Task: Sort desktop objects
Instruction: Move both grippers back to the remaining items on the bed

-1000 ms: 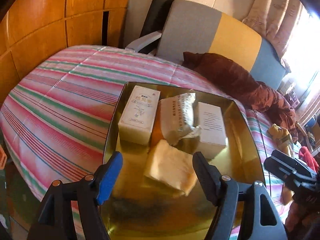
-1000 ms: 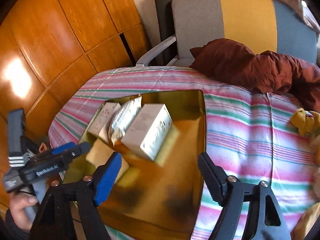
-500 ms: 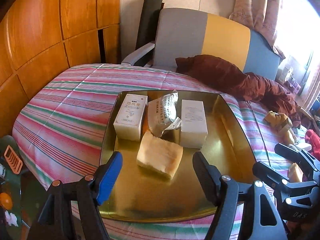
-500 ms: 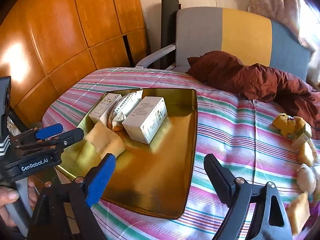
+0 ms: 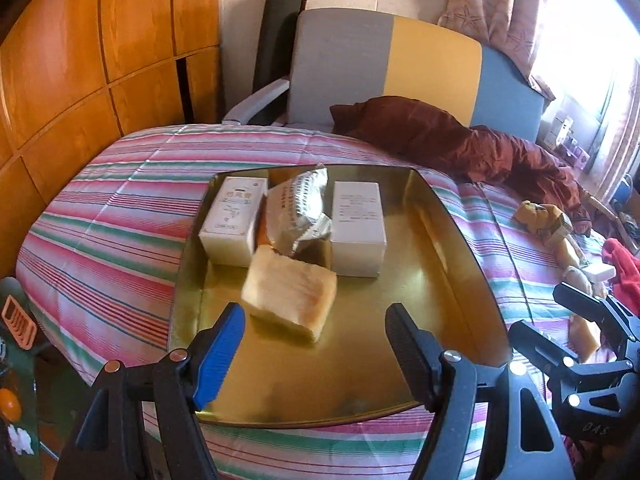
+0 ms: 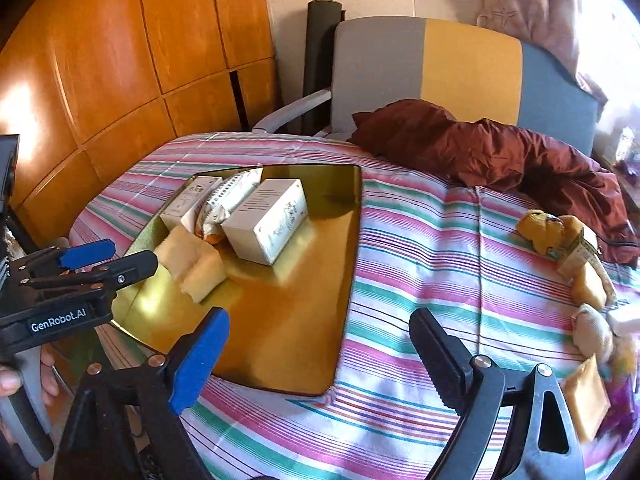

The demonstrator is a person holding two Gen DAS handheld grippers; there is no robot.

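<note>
A gold tray (image 5: 436,280) (image 6: 304,312) lies on the striped cloth. On it are two white boxes (image 5: 234,216) (image 5: 358,226), a silver foil packet (image 5: 300,208) between them, and a pale yellow sponge block (image 5: 290,296) (image 6: 196,258) in front. My left gripper (image 5: 316,340) is open and empty, just short of the sponge. My right gripper (image 6: 320,352) is open and empty over the tray's right edge. Loose yellow and cream items (image 6: 560,236) (image 6: 588,392) lie on the cloth at the right.
A dark red blanket (image 6: 500,152) lies heaped at the back right in front of a grey, yellow and blue headboard (image 5: 400,64). Wooden wall panels (image 6: 120,60) stand at the left. The left gripper's body (image 6: 60,280) shows at the tray's left in the right wrist view.
Both grippers have drawn back and up from the tray, so more of the tray and cloth shows. The sponge block now lies free on the tray. Jaws stay open.
</note>
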